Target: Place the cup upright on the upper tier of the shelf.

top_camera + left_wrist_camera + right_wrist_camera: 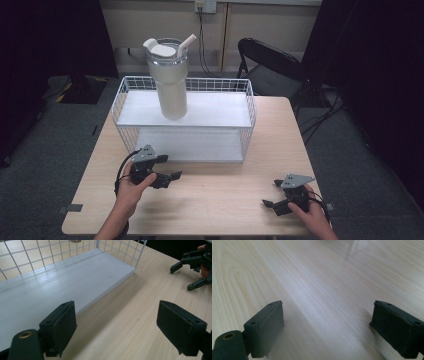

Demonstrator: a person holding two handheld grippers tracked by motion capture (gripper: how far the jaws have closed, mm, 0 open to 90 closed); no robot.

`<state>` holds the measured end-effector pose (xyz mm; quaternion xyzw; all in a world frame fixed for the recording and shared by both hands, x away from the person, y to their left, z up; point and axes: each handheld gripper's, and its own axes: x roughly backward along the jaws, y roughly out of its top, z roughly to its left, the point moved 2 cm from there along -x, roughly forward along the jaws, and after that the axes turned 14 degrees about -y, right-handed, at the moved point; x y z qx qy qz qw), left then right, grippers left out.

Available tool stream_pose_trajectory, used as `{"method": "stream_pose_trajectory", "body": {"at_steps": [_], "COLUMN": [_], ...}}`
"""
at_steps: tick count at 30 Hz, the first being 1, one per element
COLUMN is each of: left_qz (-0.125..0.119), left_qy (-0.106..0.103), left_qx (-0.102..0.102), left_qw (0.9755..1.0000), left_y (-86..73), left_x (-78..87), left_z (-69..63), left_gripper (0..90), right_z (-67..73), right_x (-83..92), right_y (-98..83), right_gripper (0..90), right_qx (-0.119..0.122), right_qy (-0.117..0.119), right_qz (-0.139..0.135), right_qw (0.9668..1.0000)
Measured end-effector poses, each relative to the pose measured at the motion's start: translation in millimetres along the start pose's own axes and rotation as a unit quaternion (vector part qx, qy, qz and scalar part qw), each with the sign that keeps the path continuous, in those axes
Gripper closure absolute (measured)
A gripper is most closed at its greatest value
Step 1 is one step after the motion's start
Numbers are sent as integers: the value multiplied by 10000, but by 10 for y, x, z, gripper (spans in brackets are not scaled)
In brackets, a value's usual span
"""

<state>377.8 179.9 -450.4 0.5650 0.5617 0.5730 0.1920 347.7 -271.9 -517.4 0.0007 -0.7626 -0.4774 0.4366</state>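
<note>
a: where's the left gripper [170, 167]?
b: low over the table [210, 200], just in front of the rack [248, 120], jaws wide apart, nothing between them.
a: and the right gripper [271, 193]?
b: near the table's front right corner, well apart from the rack, jaws spread too, empty.
a: the rack?
b: on the far half of the table, lower shelf bare, a cup [170, 85] upright on its top shelf.
</note>
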Motion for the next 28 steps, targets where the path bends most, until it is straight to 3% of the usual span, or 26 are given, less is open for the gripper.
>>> {"method": "stream_pose_trajectory", "body": {"at_steps": [16,25,28], "left_qz": [250,728,927], "left_qy": [-58,-38,-7], "left_qx": [78,-64,-3], "left_qw": [9996,9973,9957], "left_y": [-248,-382,-398], "left_x": [-134,-257,-275], "left_z": [3,-41,-65], "left_gripper": [158,159,159], "right_z": [0,0,0], "right_x": [0,0,0], "right_y": [0,0,0], "right_gripper": [102,102,102], "right_qx": [1,-2,-2], "right_qy": [-1,0,-1], "right_qz": [0,2,3], "right_qw": [10000,10000,10000]}}
